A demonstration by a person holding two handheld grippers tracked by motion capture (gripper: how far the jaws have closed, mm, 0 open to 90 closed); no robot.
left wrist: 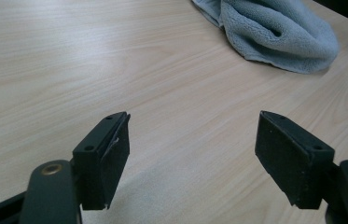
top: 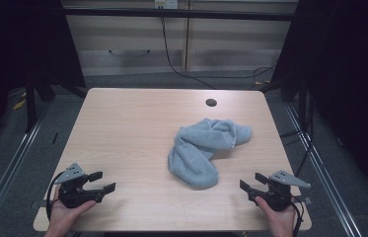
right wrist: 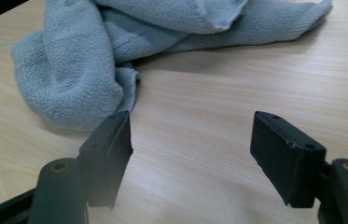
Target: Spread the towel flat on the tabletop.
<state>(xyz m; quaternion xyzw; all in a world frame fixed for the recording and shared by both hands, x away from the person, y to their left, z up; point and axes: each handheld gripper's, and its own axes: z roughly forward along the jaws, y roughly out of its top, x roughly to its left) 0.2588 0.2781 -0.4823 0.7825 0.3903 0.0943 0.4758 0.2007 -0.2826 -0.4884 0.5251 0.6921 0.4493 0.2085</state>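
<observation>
Open wooden surface (top: 122,133) across the whole left half and along the near edge, nothing standing between the left tongs (top: 101,181) and the right tongs (top: 253,183). Sole obstacle a crumpled grey towel (top: 203,148) right of centre, heaped low, its near end close ahead of the right tongs and well apart from the left ones. Bare strips beyond and beside the towel, with a small dark hole (top: 211,102) near the far edge.
</observation>
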